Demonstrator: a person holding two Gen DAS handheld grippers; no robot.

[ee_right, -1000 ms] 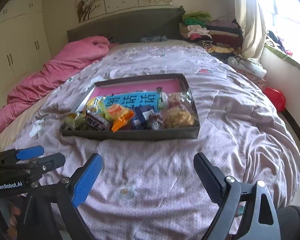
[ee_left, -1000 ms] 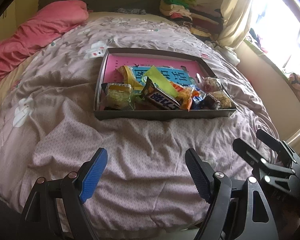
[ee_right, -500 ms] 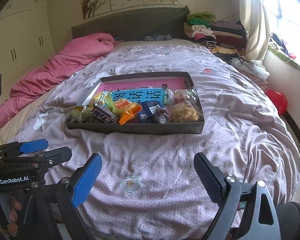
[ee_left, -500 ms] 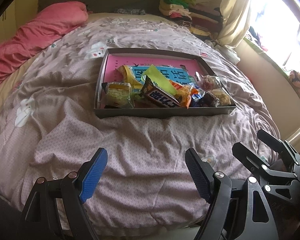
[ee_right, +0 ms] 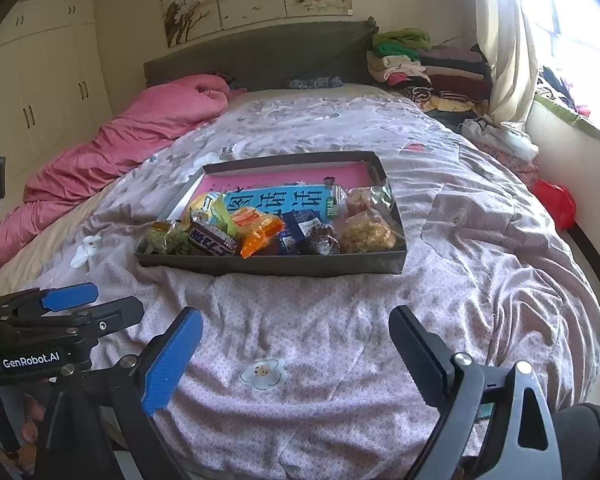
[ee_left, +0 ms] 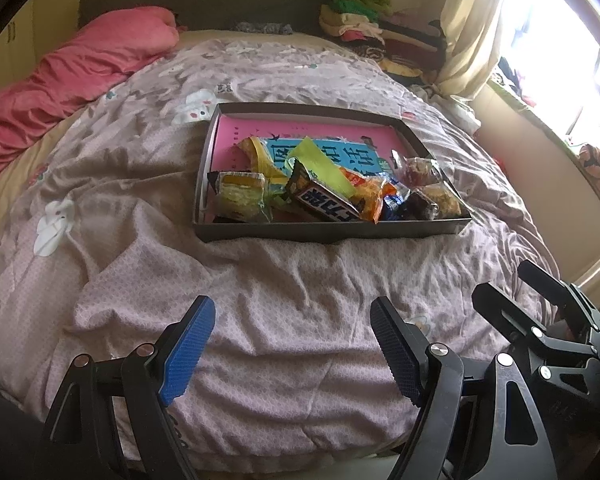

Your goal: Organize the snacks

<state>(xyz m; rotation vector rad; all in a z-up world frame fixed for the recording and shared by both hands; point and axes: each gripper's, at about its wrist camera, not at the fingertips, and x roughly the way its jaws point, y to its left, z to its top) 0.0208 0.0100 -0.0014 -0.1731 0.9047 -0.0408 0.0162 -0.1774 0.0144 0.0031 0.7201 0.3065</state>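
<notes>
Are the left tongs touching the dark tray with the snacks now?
Apart. In the left wrist view the left tongs stand open and empty, and a wide stretch of bedspread lies between their tips and the dark tray.

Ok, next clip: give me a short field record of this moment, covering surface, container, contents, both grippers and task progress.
surface: bed with wrinkled lilac floral quilt
container: shallow dark cardboard tray with pink lining, resting on the quilt
contents: mixed wrapped snacks heaped at the tray's near side, including a dark chocolate bar and an orange crinkly packet
left gripper: open, empty, above the quilt short of the tray
right gripper: open, empty, also short of the tray
progress: no snack touched yet
</notes>
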